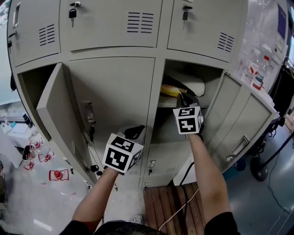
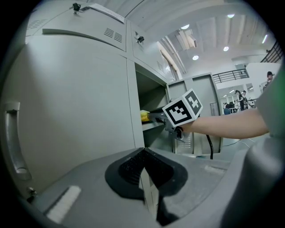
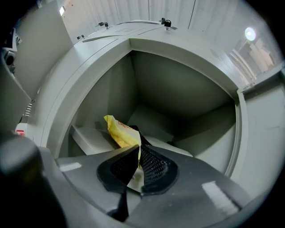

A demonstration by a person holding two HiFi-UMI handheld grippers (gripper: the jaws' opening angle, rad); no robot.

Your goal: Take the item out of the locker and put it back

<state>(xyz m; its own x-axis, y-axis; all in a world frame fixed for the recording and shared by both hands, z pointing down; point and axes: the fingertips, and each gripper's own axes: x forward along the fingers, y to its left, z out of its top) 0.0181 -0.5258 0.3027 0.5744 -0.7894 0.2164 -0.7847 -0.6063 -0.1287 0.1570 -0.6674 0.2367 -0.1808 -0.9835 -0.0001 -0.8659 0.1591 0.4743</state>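
A yellow snack packet [image 3: 119, 132] sticks up just inside the mouth of the open locker compartment [image 3: 178, 89]. My right gripper [image 3: 139, 150] is shut on the packet's lower edge. In the head view this gripper [image 1: 185, 100] reaches level into the compartment in the right column, with the packet [image 1: 169, 91] at its tip, over the grey shelf [image 1: 164, 102]. My left gripper [image 1: 134, 132] hangs in front of the closed middle locker door [image 1: 115, 92], its jaws together with nothing held. The left gripper view shows its own shut jaws [image 2: 143, 153] and the right gripper [image 2: 155, 118] beside the packet [image 2: 144, 116].
The compartment's door [image 1: 239, 124] swings out to the right. Another locker door [image 1: 57, 119] stands open at the left. Padlocks [image 1: 72, 13] hang on the upper doors. A wooden pallet [image 1: 167, 206] with a cable lies below, and red-and-white items [image 1: 59, 174] are on the floor at left.
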